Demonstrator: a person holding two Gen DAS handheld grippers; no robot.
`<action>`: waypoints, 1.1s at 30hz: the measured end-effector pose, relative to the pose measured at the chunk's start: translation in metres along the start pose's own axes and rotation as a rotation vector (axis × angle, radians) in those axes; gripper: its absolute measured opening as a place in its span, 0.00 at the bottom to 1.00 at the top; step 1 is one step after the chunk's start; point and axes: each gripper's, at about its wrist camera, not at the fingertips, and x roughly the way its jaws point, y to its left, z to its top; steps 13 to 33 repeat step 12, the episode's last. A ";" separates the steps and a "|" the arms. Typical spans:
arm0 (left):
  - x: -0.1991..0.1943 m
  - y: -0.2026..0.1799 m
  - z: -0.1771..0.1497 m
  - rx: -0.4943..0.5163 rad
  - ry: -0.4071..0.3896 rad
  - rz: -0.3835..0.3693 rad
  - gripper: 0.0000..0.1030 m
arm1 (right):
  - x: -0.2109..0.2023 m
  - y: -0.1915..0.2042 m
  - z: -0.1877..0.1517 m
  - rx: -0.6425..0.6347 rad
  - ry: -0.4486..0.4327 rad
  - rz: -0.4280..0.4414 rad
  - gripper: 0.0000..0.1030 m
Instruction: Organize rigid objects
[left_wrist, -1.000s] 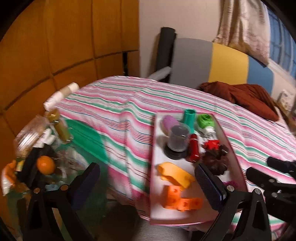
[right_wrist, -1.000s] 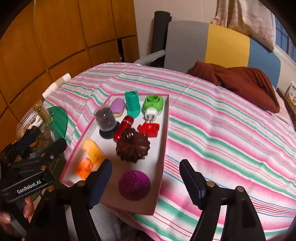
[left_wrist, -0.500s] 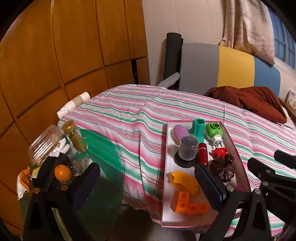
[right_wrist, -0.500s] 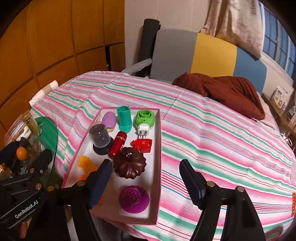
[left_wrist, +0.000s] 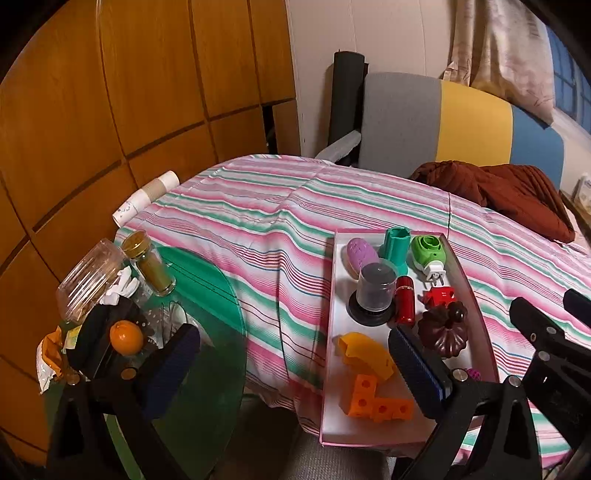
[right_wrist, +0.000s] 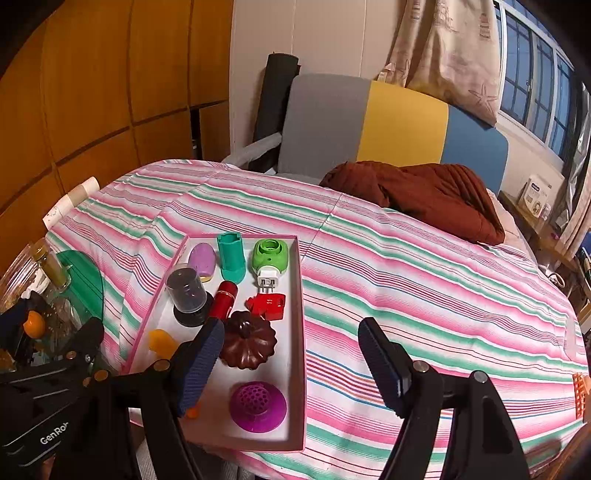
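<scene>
A shallow pink-edged tray (right_wrist: 300, 332) lies on the striped bedspread (right_wrist: 424, 280) at the near edge of the bed, and the small hard objects sit inside it. At the far end stand a purple oval piece (right_wrist: 202, 257), a teal cup (right_wrist: 231, 256) and a green plug-in device (right_wrist: 269, 254) with its white plug pointing toward the camera. Nearer come a clear dome on a black base (right_wrist: 187, 293), a red tube (right_wrist: 223, 299) lying just beside it, and a red block (right_wrist: 271, 305). A dark brown pumpkin-shaped piece (right_wrist: 248, 343) sits in the middle, a purple strainer (right_wrist: 258, 404) at the near end, and a yellow curved piece (left_wrist: 364, 354) with orange linked cubes (left_wrist: 376, 400) along the left side.

The right gripper (right_wrist: 291, 363) hangs released above the tray's near right edge, nothing between its fingers. The left gripper (left_wrist: 295, 363) is likewise spread wide and empty (its right finger overlaps the tray in view, the left one hangs over a green glass side table (left_wrist: 210, 332)). That table carries jars and an orange (left_wrist: 126, 337). A brown blanket (right_wrist: 424, 195) lies bunched near the headboard.
</scene>
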 end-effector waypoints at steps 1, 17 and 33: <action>0.001 0.000 0.000 0.000 0.004 -0.004 1.00 | 0.001 0.000 0.000 0.001 0.004 0.001 0.74; 0.000 -0.005 0.000 -0.008 0.009 -0.028 1.00 | 0.007 -0.002 -0.001 0.024 0.028 0.006 0.74; 0.000 -0.005 0.000 -0.008 0.009 -0.028 1.00 | 0.007 -0.002 -0.001 0.024 0.028 0.006 0.74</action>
